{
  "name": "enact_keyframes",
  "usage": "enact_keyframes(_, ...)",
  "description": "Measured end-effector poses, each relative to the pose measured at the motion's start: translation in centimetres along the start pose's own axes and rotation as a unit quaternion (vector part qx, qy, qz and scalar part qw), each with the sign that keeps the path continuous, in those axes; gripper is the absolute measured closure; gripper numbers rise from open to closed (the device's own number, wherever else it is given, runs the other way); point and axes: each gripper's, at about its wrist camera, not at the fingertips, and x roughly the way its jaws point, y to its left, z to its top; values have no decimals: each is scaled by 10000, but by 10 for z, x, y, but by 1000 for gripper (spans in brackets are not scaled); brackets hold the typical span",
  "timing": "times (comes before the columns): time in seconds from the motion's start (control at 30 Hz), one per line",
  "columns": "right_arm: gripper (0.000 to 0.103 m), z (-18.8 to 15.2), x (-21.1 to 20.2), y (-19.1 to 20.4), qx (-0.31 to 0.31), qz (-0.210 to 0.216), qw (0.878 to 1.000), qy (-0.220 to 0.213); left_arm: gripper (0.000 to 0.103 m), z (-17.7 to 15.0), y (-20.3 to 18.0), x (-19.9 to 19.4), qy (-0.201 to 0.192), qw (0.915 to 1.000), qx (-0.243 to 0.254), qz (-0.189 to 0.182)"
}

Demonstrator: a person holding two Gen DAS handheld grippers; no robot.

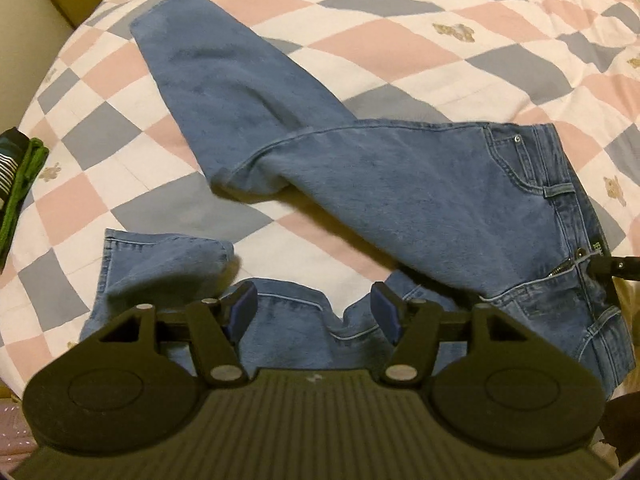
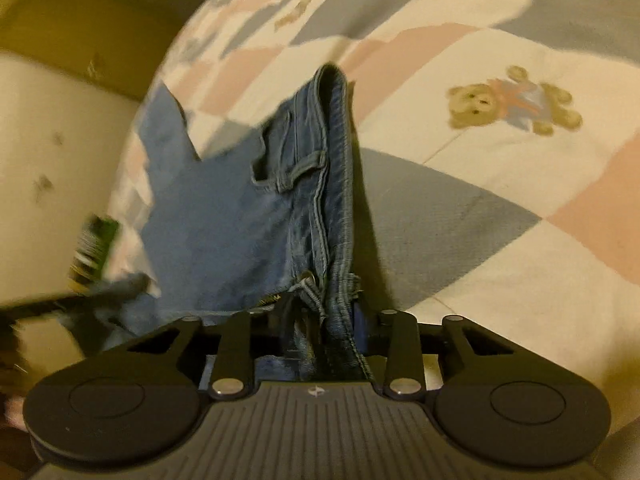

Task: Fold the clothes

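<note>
A: Take the waistband point(image 1: 576, 216) as the mark. Well to its left, at the bed's edge, lies a green and black bundle point(image 1: 18, 176). Nearer, the jeans point(image 1: 400, 184) are spread on the checked quilt point(image 1: 360, 40), one leg angled up and away from the waistband, the other bunched below it.

B: And the left gripper point(image 1: 314, 308)?

A: It hovers over that bunched leg, jaws about half apart, blue pads point(image 1: 386, 310) clear of the cloth, nothing held. The right gripper point(image 2: 320, 320) is at the waistband itself, jaws drawn in on the doubled denim by the fly.

B: How will it handle?

A: Denim looks heavy and limp, I'd judge. It should sag from one grip, yet its thick seams shouldn't slip. The waistband and the hems look like the best holds.

B: What does each view give?

A: The left wrist view shows the whole garment and only a tip of the other tool. The right wrist view shows the grip close up, a belt loop point(image 2: 308, 164), and right of the waistband a printed bear point(image 2: 516, 100).
</note>
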Motion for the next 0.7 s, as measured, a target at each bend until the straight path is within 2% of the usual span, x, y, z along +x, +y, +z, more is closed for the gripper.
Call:
enact_keyframes(0.03,64,2,1,-6,65,105,9999,77,44,1,-1,3,45,10000,-8,-5)
enact_keyframes(0.1,55,5,11,-12,48,54,9996,261,44,2,-2,10,134,9999,-57,-55)
enact_keyframes(0.17,55,9,25,-13,10,12,9992,411,44,4,-4,14,157,9997,-89,-146)
enact_keyframes(0.2,49,11,31,-9,-7,20,9991,425,44,5,-6,16,155,9997,-102,-183)
enact_keyframes(0.27,48,9,39,3,-156,-127,9992,358,44,8,-12,18,149,9995,-102,-242)
enact_keyframes(0.3,55,7,42,9,-219,-300,9988,312,44,10,-15,18,136,9995,-80,-262)
enact_keyframes(0.33,70,5,41,13,-297,-497,9980,235,44,11,-18,17,110,9996,-43,-274)
enact_keyframes(0.4,76,-2,26,24,-410,-732,9965,-1,44,14,-24,14,57,9995,31,-299)
enact_keyframes(0.53,82,-11,-10,59,-872,-1217,9873,-528,44,21,-34,5,-90,9993,151,-325)
enact_keyframes(0.7,83,-15,-79,95,-1342,-1980,9596,-1479,42,34,-50,-19,-446,9975,327,-441)
